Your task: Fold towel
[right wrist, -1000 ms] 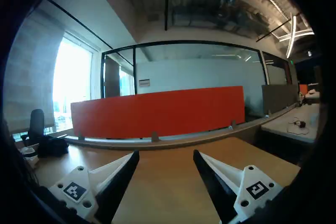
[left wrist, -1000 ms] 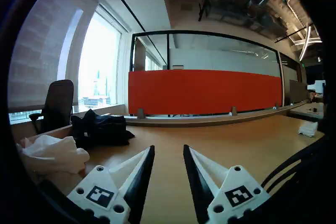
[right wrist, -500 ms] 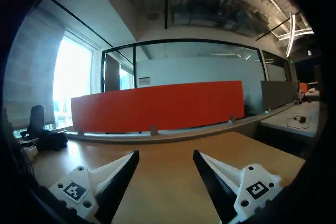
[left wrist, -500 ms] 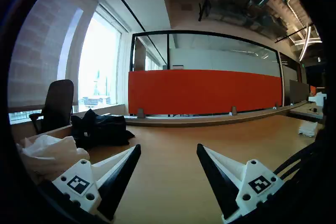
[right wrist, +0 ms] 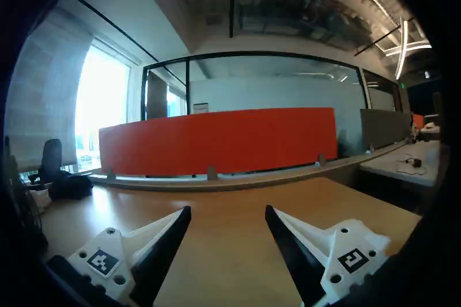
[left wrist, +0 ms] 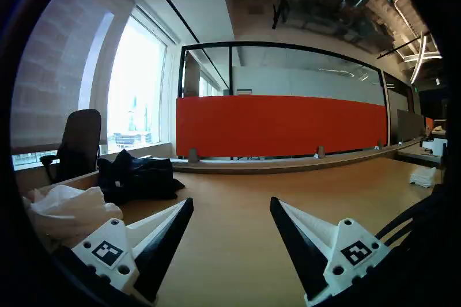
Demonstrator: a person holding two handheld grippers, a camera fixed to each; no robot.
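Note:
A crumpled white towel [left wrist: 69, 210] lies at the left end of the wooden table [left wrist: 242, 215], just left of my left gripper [left wrist: 230, 203], which stands open over bare wood with nothing between its fingers. In the right gripper view, my right gripper [right wrist: 227, 210] is also open and holds nothing, low over the same table [right wrist: 230, 232]. A bit of the white towel [right wrist: 39, 196] shows far off at the left there. A small folded white cloth [left wrist: 422, 176] rests at the far right of the table in the left gripper view.
A heap of black fabric [left wrist: 135, 177] lies behind the white towel, also seen as black fabric [right wrist: 69, 186] at far left. An orange divider panel [left wrist: 279, 125] runs along the table's far edge. A black office chair [left wrist: 78, 146] stands by the window. Another desk [right wrist: 403, 166] is at right.
My left gripper opened from a narrow gap to a wide one about a second ago and has stayed still since. The right gripper's view has shifted slightly, with its fingers unchanged.

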